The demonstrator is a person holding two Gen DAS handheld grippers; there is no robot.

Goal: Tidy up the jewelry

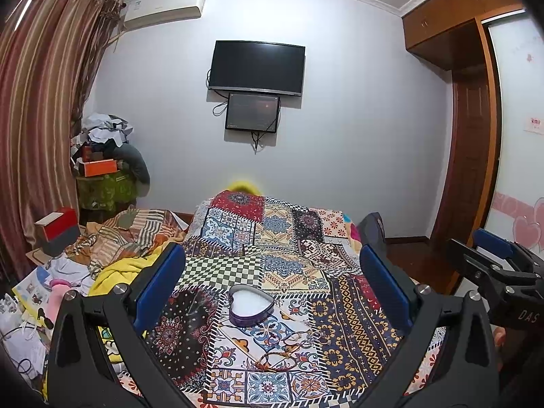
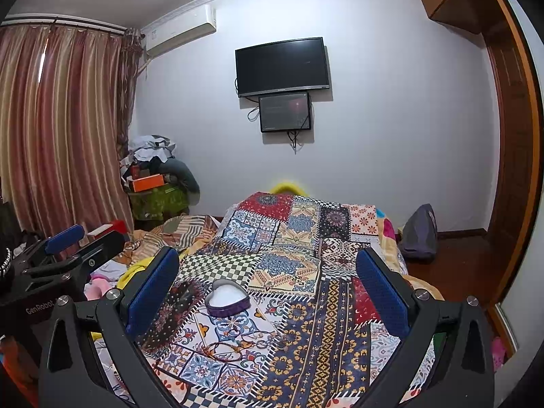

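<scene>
A heart-shaped purple box (image 1: 251,306) with a white lining stands open on the patterned patchwork cloth (image 1: 343,323). Thin string bracelets (image 1: 275,360) lie on the cloth just in front of the box. The box (image 2: 228,298) and the bracelets (image 2: 226,350) also show in the right wrist view. My left gripper (image 1: 272,284) is open and empty, held above the cloth behind the jewelry. My right gripper (image 2: 268,285) is open and empty too, to the right of the left one. Each gripper shows at the edge of the other's view.
The cloth covers a raised surface on a bed. Crumpled bedding and a yellow blanket (image 1: 112,272) lie to the left, with a red and grey box (image 1: 57,229) and papers. A wall TV (image 1: 256,67), curtains (image 1: 37,129) and a wooden wardrobe (image 1: 472,136) surround the bed.
</scene>
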